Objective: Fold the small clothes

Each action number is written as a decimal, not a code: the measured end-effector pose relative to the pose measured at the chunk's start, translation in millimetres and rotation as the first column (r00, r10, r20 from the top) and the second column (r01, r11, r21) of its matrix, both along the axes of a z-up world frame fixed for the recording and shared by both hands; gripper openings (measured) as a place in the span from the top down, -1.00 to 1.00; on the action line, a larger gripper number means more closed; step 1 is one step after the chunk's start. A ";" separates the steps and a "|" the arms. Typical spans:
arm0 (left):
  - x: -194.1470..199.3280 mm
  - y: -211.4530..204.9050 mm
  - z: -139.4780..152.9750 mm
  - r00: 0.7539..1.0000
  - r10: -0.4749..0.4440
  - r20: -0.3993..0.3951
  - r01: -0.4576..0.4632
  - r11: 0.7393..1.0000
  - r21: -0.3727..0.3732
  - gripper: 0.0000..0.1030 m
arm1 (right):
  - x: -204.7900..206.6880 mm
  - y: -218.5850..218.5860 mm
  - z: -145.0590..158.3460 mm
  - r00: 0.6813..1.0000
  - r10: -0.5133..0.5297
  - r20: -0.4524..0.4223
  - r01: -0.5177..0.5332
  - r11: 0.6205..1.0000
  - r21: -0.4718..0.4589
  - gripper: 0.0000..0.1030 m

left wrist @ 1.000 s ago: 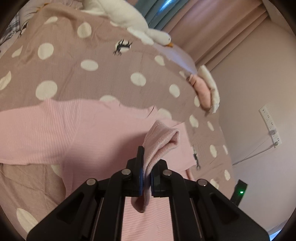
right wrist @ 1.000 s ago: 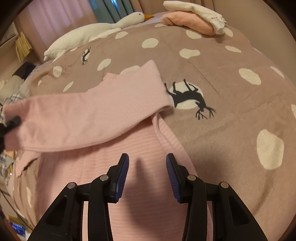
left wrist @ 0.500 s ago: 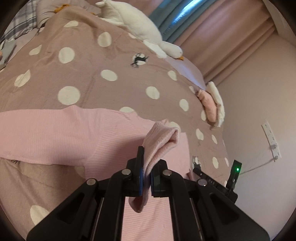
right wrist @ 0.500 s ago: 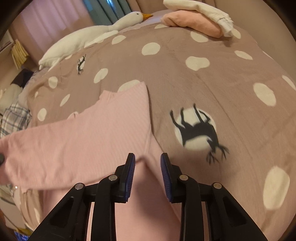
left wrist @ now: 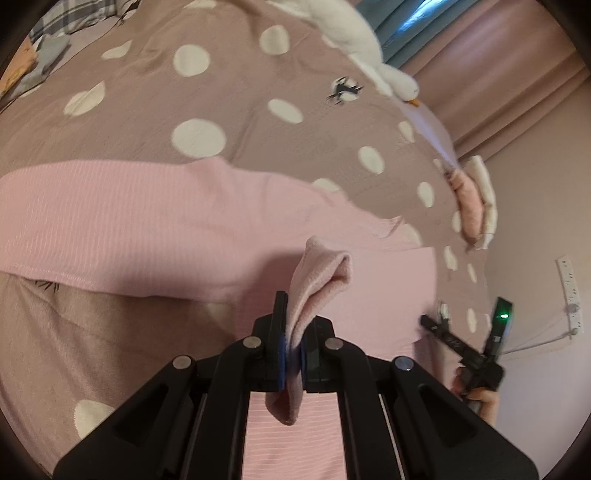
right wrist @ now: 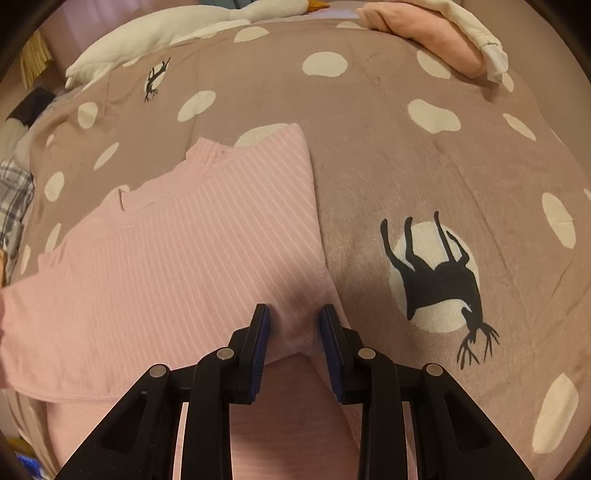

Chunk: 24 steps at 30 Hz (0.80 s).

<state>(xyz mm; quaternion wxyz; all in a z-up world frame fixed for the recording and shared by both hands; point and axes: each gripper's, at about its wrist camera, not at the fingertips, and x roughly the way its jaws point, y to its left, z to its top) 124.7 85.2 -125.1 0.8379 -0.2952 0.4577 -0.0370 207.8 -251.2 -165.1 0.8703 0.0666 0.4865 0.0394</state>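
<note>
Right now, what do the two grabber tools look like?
The left gripper and the right gripper are both black plastic with silver round bolts and blue ribbed pads on the fingers. A small green light glows on the right one.

A: Background?
B: Taupe bedspread (right wrist: 369, 155) with cream dots and black deer prints. White goose plush (left wrist: 354, 40) along far edge.
A: Else?
B: Wall socket strip (left wrist: 569, 291), pink curtains (left wrist: 517, 74), plaid fabric (right wrist: 13, 195) far left.

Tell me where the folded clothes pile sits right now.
The folded clothes pile sits at the bedspread's far right edge in the right wrist view, right of the plush goose.
</note>
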 end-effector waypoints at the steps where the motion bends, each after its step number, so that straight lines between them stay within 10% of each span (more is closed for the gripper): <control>1: -0.2 0.6 -3.2 1.000 0.003 -0.005 -0.003 1.000 -0.003 0.91 | 0.0 -0.1 -0.1 1.000 0.000 0.000 0.000 1.000 -0.001 0.40; 24: -2.5 16.9 -56.4 0.993 0.036 -0.113 -0.034 0.999 0.017 0.87 | 3.7 3.9 -1.9 1.000 0.006 -0.003 -0.006 0.999 -0.035 0.41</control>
